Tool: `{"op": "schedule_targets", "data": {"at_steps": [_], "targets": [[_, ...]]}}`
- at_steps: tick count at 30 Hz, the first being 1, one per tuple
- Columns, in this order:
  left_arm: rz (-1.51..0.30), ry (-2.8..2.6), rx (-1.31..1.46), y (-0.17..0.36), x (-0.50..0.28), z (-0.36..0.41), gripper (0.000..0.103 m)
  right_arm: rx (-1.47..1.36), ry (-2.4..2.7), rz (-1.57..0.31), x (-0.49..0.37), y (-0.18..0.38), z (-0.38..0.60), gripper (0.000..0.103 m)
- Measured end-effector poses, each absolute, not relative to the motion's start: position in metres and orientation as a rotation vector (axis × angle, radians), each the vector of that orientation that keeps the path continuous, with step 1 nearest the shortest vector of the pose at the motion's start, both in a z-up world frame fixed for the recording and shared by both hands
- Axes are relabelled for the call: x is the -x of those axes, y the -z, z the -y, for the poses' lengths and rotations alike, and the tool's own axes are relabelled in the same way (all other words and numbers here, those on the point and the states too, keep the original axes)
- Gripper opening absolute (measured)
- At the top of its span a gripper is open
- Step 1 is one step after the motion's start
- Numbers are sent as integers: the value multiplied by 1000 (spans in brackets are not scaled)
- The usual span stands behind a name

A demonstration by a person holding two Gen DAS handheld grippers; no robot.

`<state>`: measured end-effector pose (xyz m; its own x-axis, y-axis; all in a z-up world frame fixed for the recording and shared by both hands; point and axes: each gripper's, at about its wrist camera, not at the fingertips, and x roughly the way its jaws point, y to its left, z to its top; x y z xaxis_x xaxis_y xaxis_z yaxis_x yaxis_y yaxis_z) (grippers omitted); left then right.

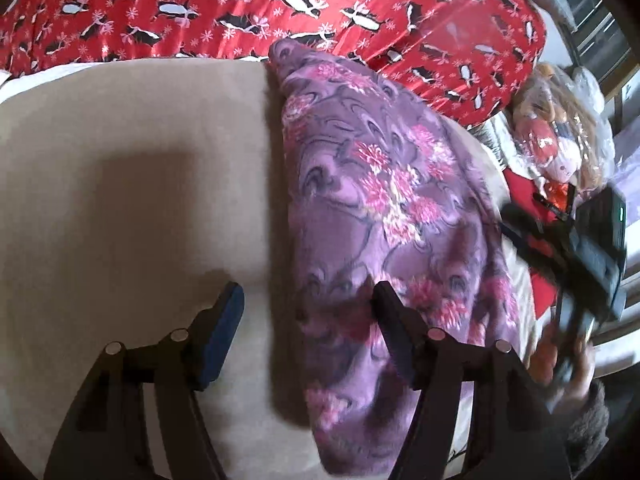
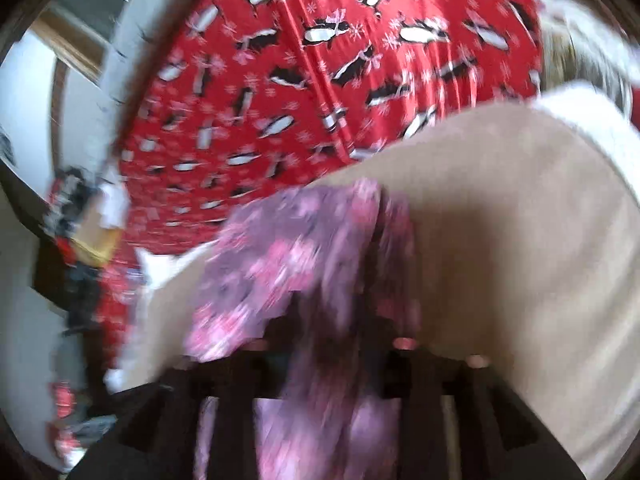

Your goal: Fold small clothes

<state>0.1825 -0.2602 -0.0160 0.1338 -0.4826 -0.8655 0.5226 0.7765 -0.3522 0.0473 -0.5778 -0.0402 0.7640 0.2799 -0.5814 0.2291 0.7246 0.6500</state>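
A purple cloth with pink flowers [image 1: 380, 208] lies in a long strip on a beige surface [image 1: 140, 168]. My left gripper [image 1: 308, 304] is open just above the cloth's near left edge, one finger over the beige surface and one over the cloth. My right gripper shows at the right edge of the left wrist view [image 1: 576, 264], blurred. In the right wrist view the picture is smeared; the purple cloth [image 2: 296, 256] drapes between and over the right gripper's [image 2: 332, 332] fingers, which seem shut on it.
A red fabric with penguins [image 1: 280, 4] lies behind the beige surface and also fills the top of the right wrist view [image 2: 320, 80]. A bagged plush toy [image 1: 560, 128] and red items sit at the far right.
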Motion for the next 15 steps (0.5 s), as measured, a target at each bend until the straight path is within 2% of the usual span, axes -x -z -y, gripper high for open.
{"op": "schedule_targets", "data": {"at_steps": [5, 6, 7, 8, 10, 13, 15], "targets": [[-1264, 703, -14, 21, -173, 257, 66, -868, -160, -781, 2, 60, 545, 62], [-1272, 697, -16, 22, -171, 260, 66, -867, -164, -809, 7, 65, 539, 58], [-1272, 689, -22, 22, -169, 260, 66, -837, -169, -852, 9, 68, 530, 45], [-1267, 679, -36, 21, -167, 260, 66, -796, -180, -856, 10, 64, 525, 5], [-1256, 674, -56, 21, -162, 257, 66, -765, -205, -785, 23, 48, 525, 7], [-1268, 660, -73, 27, -158, 255, 75, -720, -153, -661, 48, 28, 538, 6], [-1289, 646, -86, 33, -157, 256, 76, -694, -86, -731, 47, 48, 546, 3]]}}
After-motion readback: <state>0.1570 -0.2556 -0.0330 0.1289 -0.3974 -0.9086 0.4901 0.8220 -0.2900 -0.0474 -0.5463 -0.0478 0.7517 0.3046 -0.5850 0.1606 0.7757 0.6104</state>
